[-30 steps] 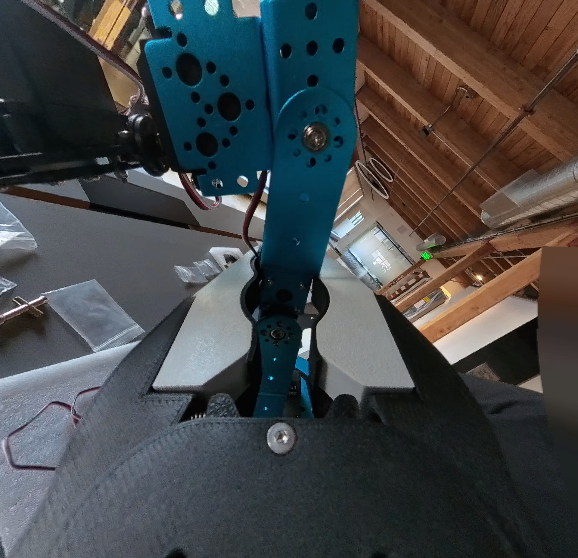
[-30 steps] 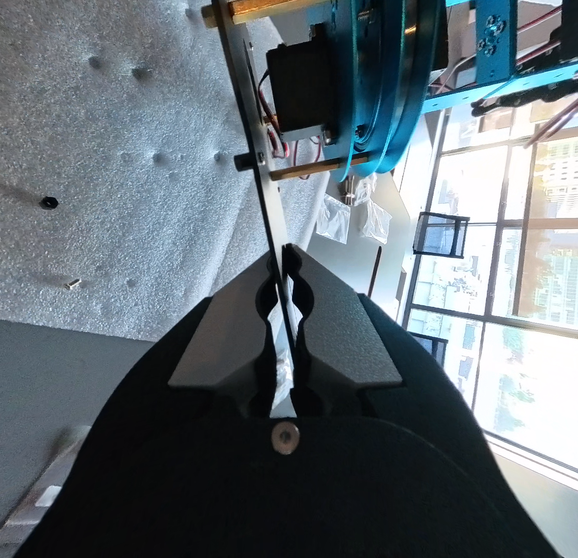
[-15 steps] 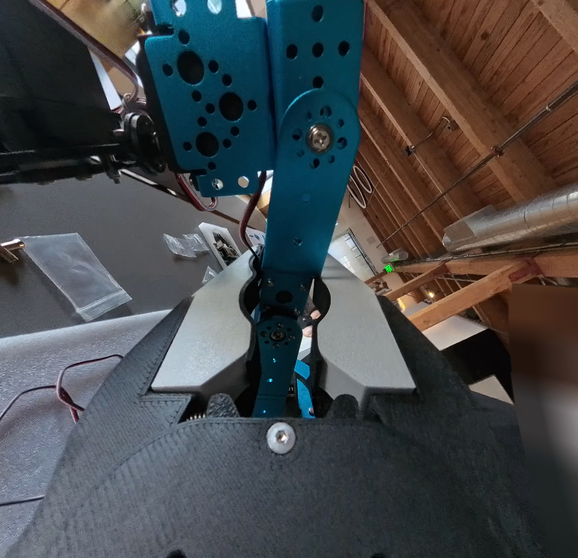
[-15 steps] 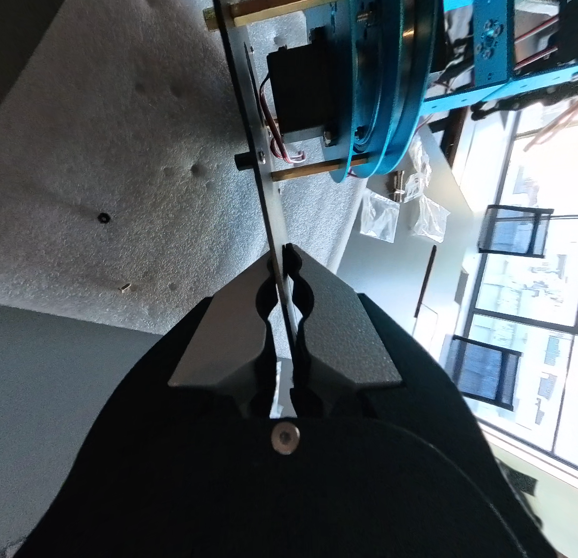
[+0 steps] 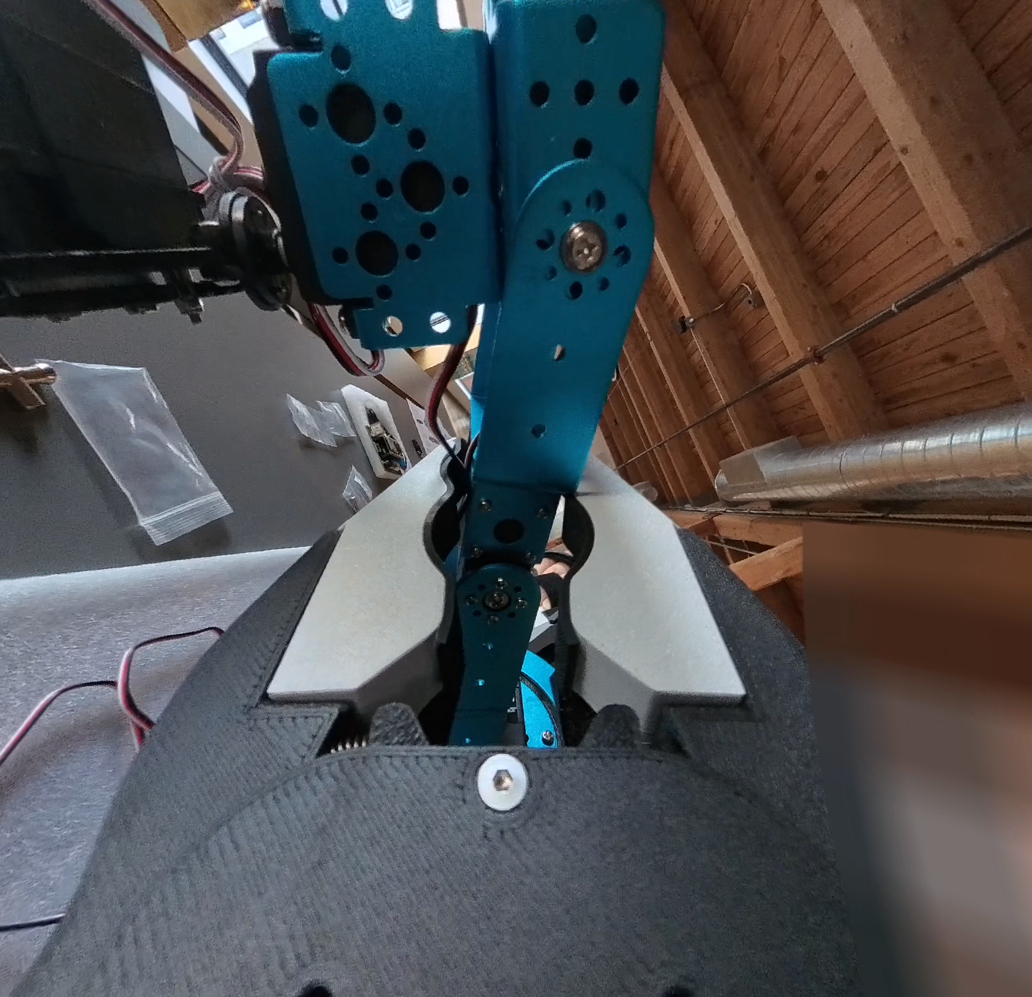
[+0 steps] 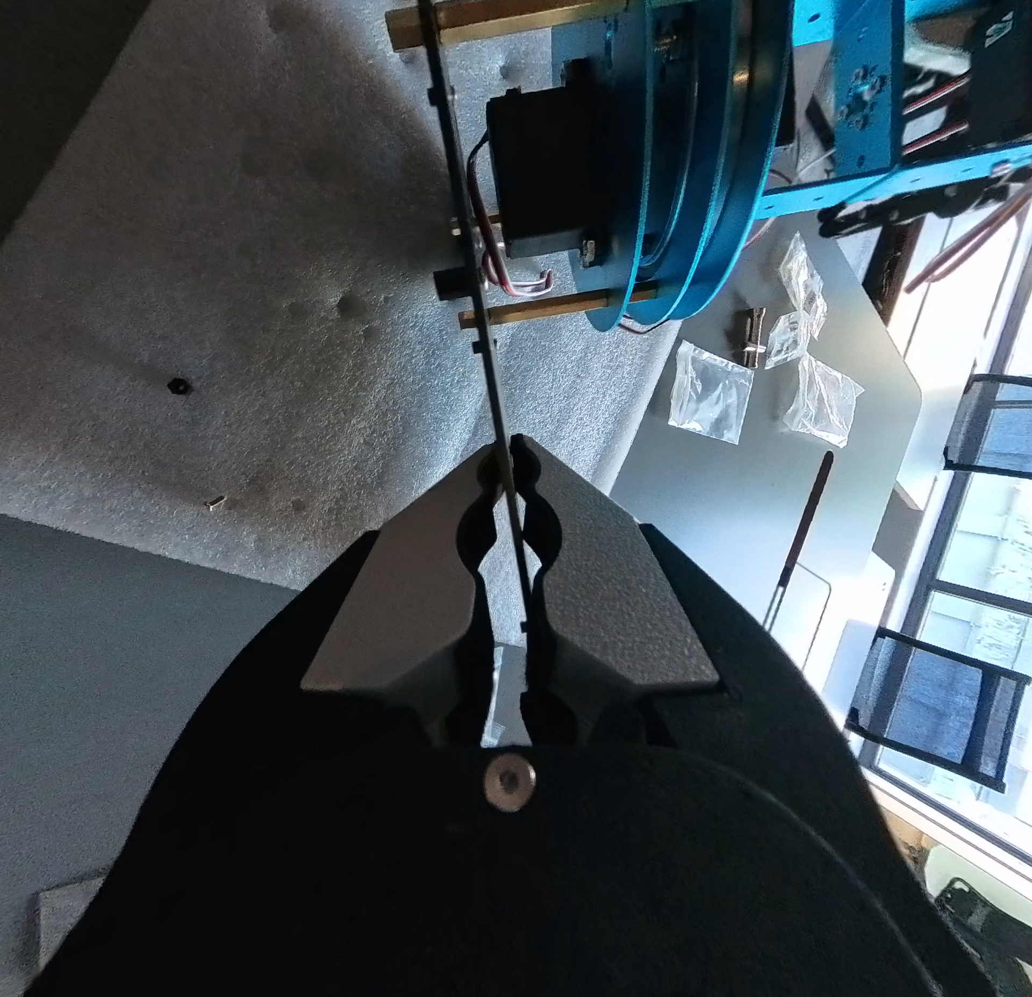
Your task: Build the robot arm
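Left hand-held gripper (image 5: 511, 529), centre frame, clamping narrowly on one blue perforated arm link (image 5: 550, 322) rising toward the top edge. Right hand-held gripper (image 6: 509, 456) pinching one thin dark base plate (image 6: 474, 255) edge-on, below two blue discs (image 6: 720, 149) and one black servo (image 6: 539, 171). Lying at right on the bench (image 6: 726, 501): three clear bags (image 6: 709, 392), with bare bench surface beneath them toward the lower right.

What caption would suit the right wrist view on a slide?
Right hand-held gripper clamps the thin dark base plate of a blue servo assembly above grey foam.
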